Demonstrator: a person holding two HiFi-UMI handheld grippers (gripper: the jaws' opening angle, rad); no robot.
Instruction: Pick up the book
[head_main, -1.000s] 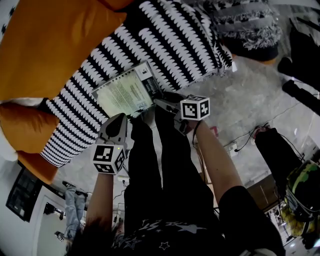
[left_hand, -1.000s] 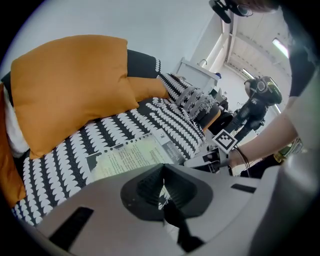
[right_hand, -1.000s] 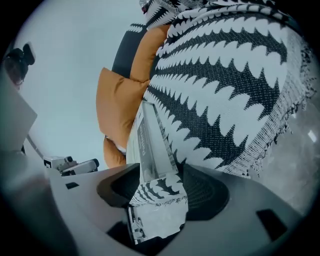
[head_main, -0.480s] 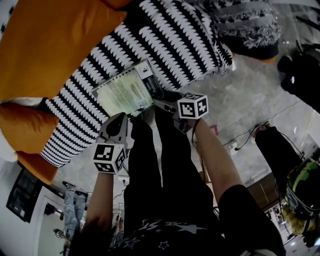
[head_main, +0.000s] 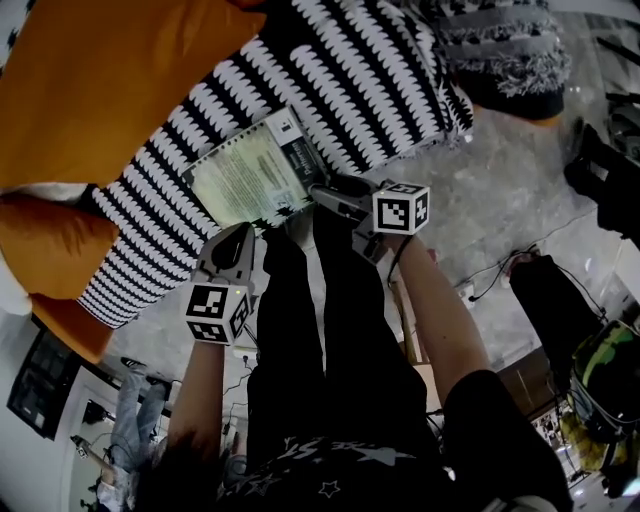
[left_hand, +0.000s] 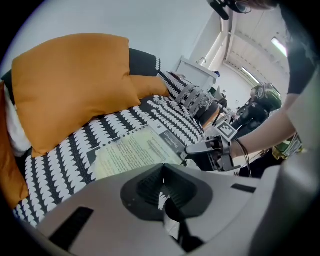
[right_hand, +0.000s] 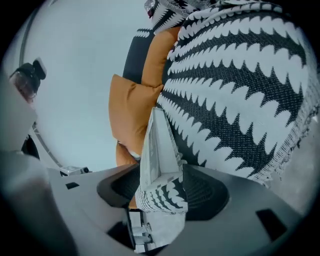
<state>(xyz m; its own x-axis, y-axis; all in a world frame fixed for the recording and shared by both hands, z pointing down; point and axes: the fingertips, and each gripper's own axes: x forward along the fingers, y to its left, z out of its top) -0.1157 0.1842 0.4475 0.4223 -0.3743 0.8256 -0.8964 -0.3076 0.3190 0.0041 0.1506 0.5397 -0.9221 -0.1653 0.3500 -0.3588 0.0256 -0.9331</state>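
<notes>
The book (head_main: 250, 175) is a thin pale-green booklet with a dark title strip, lying on the black-and-white patterned cover (head_main: 350, 80) near its front edge. My right gripper (head_main: 328, 196) is shut on the book's near right corner. In the right gripper view the book (right_hand: 157, 145) runs edge-on between the jaws of that gripper (right_hand: 159, 187). My left gripper (head_main: 236, 250) hovers just below the book's near left corner, shut and holding nothing. From the left gripper (left_hand: 161, 192) I see the book (left_hand: 135, 150) ahead and the right gripper (left_hand: 202, 148) at its corner.
A big orange cushion (head_main: 110, 80) lies behind the book, with a smaller one (head_main: 45, 245) at the left. A fringed patterned cushion (head_main: 500, 50) sits far right. The person's black trouser legs (head_main: 300, 330) stand below the grippers. Cables (head_main: 500, 270) cross the grey floor.
The right gripper has shifted a little right and up with the book's corner, and the book has turned slightly. The left gripper has barely moved.
</notes>
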